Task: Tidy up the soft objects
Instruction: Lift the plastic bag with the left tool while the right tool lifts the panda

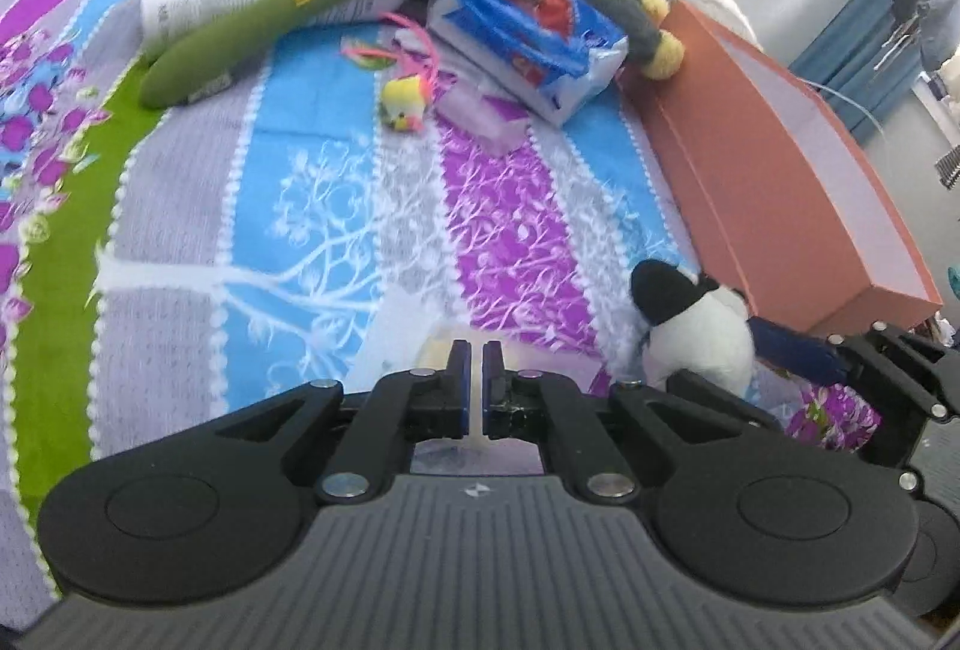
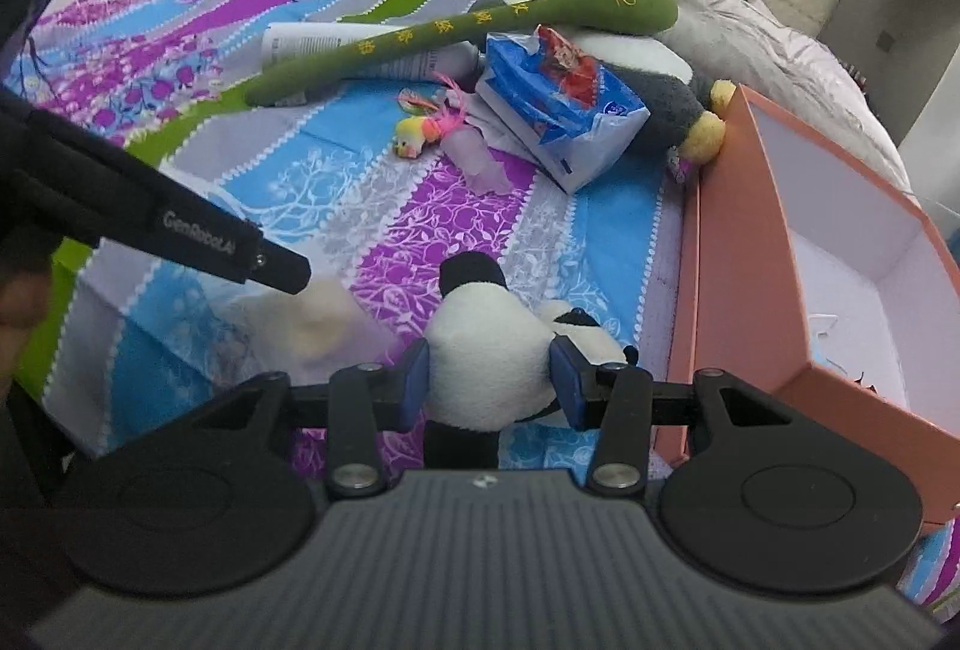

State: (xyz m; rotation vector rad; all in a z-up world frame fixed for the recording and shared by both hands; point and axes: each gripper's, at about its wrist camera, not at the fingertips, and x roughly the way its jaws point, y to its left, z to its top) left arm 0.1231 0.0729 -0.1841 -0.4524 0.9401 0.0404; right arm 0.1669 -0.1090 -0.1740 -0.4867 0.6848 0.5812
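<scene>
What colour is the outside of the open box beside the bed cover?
The box is salmon orange outside and white inside; the right wrist view shows it best.

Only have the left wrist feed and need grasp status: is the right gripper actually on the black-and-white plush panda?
Observer: Yes. The right gripper has its blue pads pressed against both sides of the black-and-white plush panda, on its white body.
Operator: Room in the pink cardboard box?
Observer: The pink cardboard box stands open just right of the panda. Its white interior holds only a small pale scrap as far as the right wrist view shows.
</scene>
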